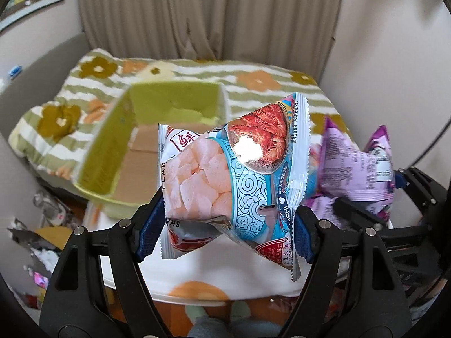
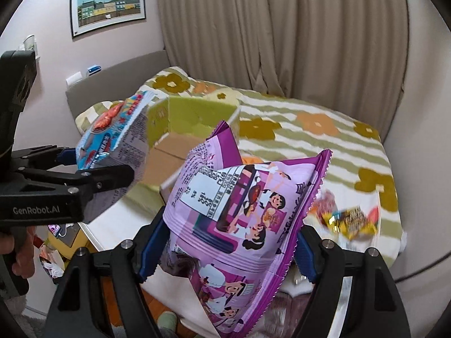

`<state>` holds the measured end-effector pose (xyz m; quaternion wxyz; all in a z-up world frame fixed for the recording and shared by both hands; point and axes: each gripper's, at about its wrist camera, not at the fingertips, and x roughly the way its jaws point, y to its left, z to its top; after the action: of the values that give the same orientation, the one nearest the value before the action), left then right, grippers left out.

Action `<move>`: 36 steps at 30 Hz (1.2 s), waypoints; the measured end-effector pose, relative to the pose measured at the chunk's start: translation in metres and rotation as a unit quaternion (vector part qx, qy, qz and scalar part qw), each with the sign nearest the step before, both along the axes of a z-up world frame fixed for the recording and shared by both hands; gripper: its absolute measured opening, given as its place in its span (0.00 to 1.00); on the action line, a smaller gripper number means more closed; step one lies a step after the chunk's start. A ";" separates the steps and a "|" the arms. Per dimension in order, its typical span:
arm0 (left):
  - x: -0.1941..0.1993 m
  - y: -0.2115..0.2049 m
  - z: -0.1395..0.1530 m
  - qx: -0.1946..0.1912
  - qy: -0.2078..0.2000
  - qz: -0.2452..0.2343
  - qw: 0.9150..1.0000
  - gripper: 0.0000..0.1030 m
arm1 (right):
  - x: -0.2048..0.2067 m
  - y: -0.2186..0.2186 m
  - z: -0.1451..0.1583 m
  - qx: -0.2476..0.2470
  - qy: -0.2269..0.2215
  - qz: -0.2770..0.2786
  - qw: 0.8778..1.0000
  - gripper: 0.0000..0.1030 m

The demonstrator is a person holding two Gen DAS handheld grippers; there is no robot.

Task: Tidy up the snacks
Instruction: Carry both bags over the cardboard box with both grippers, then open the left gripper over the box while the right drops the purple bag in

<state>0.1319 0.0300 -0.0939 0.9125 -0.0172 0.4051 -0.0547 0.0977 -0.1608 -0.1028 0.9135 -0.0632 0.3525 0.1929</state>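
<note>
Left gripper: jaws pinching a shrimp-chip bag, blue pads pressed into its lower sides. Bag white and light blue, printed with pink chips and red shrimp; held tilted in the air, crimped edge to the right. In the right wrist view the same bag shows its blue and grey back.

Right gripper: jaws pinching a purple snack bag, blue pads against both sides. Bag lilac with cartoon figures and a nutrition panel; held upright-tilted, serrated edge running down its right side.

Position of the two bags: side by side in the air, purple bag to the right of the shrimp-chip bag, both just short of the box.

Box: open, yellow-green walls, brown cardboard floor; stands on the bed behind the held bags. No contents can be made out on the visible floor.

Loose snack packets: small, yellow and red, blurred, lying on the bed to the right of the purple bag.

Bed: white cover with green stripes and orange and olive flowers.

Curtain: beige, behind the bed.

Framed picture: on the wall, left of the curtain.
</note>
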 end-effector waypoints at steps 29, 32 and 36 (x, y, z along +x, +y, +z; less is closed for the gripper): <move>0.175 0.145 -0.057 0.053 0.086 -0.095 0.990 0.76 | 0.143 0.146 -0.019 -0.022 0.070 -0.075 0.995 0.72; 0.173 0.142 -0.060 0.070 0.079 -0.111 0.988 0.93 | 0.148 0.147 -0.024 -0.025 0.079 -0.086 0.993 0.72; 0.174 0.145 -0.061 0.079 0.070 -0.111 0.988 1.00 | 0.150 0.153 -0.029 -0.033 0.092 -0.096 0.991 0.72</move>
<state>0.3059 0.1751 -0.1546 0.8686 0.0964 0.4707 -0.1216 0.2479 -0.0080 -0.1322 0.8891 -0.0408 0.4453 0.0975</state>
